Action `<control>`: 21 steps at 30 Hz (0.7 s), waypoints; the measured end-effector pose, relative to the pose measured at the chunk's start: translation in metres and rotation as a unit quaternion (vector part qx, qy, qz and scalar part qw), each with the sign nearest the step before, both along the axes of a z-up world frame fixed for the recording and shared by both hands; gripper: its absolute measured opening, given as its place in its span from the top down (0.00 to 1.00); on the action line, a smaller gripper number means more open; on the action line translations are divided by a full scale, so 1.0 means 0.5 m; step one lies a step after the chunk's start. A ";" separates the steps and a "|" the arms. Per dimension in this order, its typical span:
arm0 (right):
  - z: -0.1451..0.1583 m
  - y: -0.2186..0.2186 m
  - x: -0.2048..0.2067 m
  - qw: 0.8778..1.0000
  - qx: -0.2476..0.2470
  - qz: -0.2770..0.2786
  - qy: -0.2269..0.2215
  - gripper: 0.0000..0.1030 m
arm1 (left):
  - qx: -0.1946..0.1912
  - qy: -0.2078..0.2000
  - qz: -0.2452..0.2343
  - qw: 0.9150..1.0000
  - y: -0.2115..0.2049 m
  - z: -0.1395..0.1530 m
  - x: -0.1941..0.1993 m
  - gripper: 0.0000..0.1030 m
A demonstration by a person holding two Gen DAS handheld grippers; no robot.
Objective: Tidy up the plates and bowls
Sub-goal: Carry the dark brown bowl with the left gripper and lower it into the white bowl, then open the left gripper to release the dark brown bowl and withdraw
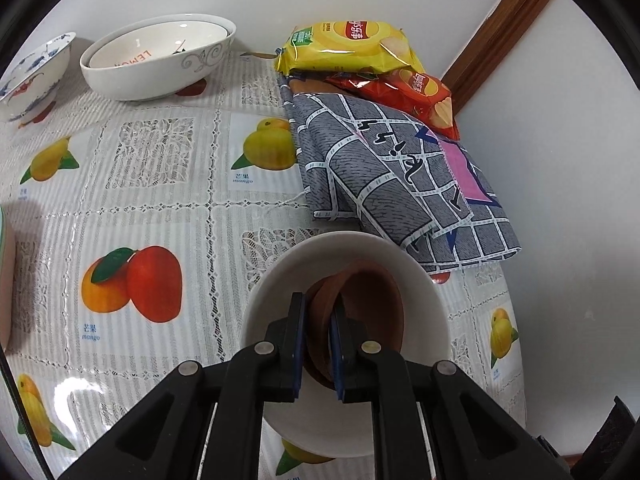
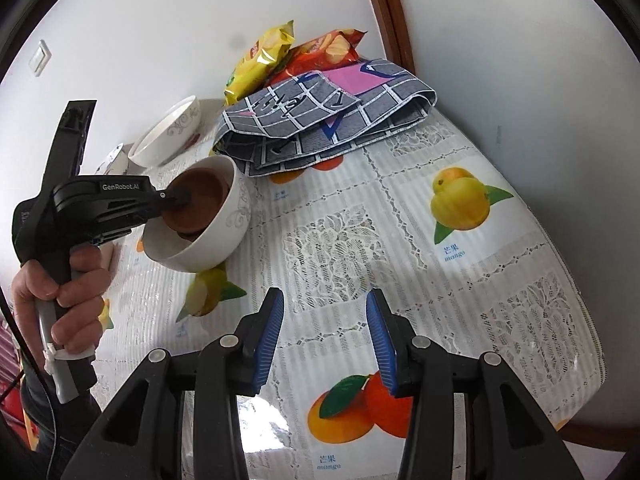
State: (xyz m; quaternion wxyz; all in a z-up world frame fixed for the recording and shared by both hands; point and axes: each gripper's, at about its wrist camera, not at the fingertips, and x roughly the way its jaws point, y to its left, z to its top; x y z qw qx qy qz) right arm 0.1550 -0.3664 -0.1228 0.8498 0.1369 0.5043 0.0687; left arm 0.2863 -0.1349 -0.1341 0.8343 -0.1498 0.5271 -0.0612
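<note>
The left gripper (image 1: 318, 332) clamps the brown bowl's (image 1: 360, 312) rim, nested inside the white bowl (image 1: 420, 292). The right gripper (image 2: 324, 340) stands half open, empty. Remaining: blue-patterned bowl (image 1: 36, 72) unstacked beside the large nested bowls (image 1: 160, 60).

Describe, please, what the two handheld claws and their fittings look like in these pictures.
Both are black plastic, scissor-like linkages with silver rivets. The right claw has ribbed blue pads; the left claw has dark blue pads too. The left one's body bears white "GenRobot.AI" lettering, with a grey handle, a white tie and a dark cable.
</note>
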 end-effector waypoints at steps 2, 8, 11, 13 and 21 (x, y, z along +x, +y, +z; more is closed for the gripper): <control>0.003 -0.001 -0.001 1.000 0.003 -0.001 0.000 0.59 | 0.006 0.007 -0.001 1.000 -0.002 0.001 -0.003 0.89; 0.019 0.004 -0.013 1.000 -0.007 -0.014 -0.011 0.58 | 0.024 0.017 -0.009 1.000 -0.010 0.017 -0.030 0.80; 0.027 0.012 -0.024 1.000 -0.015 -0.023 -0.013 0.58 | 0.037 0.005 -0.018 0.999 -0.011 0.044 -0.057 0.80; 0.037 0.020 -0.033 0.999 -0.025 -0.026 -0.020 0.58 | 0.048 -0.007 -0.027 0.998 -0.012 0.068 -0.077 0.76; 0.093 0.078 -0.064 0.995 -0.083 -0.038 -0.033 0.47 | 0.098 -0.059 -0.051 0.992 0.020 0.145 -0.149 0.67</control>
